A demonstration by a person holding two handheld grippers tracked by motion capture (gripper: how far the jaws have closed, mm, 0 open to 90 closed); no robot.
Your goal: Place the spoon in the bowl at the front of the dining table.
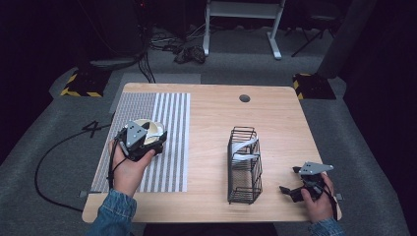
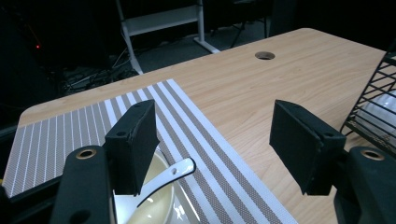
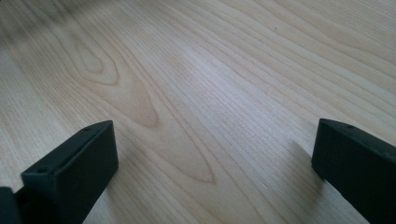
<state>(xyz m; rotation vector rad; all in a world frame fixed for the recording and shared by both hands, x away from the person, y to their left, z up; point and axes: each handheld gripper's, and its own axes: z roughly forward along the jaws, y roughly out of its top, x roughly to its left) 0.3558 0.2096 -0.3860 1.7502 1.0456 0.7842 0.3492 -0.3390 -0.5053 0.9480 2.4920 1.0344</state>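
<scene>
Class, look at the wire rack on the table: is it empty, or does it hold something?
Not empty. The rack stands upright and white plates sit on edge in its far half; the near half looks bare.

Denim sleeves (image 1: 115,211), black grippers, grey three-cornered plates (image 1: 135,132).

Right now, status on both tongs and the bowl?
Left tongs open over bowl, spoon inside. Right tongs open, low over bare table. Rack between them.

Bare table (image 1: 211,128) separates wire rack (image 1: 244,167) from striped mat (image 1: 162,142).
</scene>
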